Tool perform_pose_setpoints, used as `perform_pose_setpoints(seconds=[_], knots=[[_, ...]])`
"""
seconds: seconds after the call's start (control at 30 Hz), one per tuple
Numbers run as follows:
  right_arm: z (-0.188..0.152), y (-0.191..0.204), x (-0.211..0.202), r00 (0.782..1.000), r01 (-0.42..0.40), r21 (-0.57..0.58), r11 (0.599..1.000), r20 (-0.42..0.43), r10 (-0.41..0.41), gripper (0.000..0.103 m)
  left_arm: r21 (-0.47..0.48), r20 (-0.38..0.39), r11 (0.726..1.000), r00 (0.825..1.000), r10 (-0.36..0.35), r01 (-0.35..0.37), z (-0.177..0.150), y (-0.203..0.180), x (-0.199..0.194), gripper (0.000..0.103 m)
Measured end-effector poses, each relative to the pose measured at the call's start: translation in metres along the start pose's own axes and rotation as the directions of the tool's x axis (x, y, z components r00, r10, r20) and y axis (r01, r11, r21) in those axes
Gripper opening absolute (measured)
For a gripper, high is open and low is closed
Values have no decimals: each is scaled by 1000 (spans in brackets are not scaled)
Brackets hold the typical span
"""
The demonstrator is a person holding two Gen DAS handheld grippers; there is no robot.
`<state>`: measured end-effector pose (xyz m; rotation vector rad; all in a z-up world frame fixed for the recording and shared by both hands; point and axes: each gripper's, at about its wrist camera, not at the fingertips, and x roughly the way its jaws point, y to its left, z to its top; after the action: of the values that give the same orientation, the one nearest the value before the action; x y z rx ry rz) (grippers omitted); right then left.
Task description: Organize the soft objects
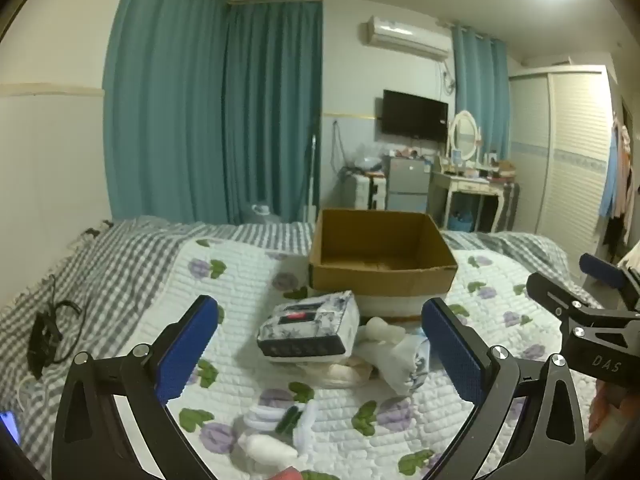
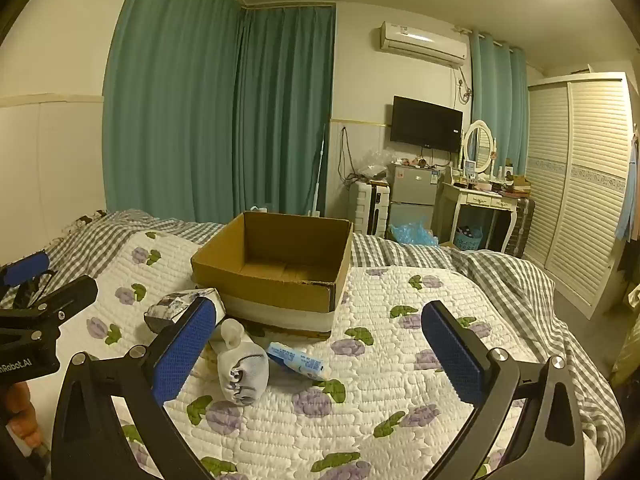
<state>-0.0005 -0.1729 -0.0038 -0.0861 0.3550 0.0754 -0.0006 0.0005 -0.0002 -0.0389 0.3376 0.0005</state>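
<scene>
A home bedroom: quilted bed (image 2: 400,380), teal curtains (image 2: 200,120), louvred wardrobe (image 2: 580,184), and vanity table (image 2: 480,200).

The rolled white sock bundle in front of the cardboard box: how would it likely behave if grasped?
The rolled white sock bundle looks soft and wrinkled, so it would probably squash under a gripper. Its rounded shape may roll slightly on the quilt. It is probably light.
</scene>
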Motion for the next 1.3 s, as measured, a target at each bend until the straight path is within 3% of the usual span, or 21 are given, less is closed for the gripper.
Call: perform_pose_setpoints(seconds=[1.3], knots=[[-4,3,6,999,-18,-12,1000,-29,17,103,-6,-6,1000,1000,7,-7,0,3,-2,103]])
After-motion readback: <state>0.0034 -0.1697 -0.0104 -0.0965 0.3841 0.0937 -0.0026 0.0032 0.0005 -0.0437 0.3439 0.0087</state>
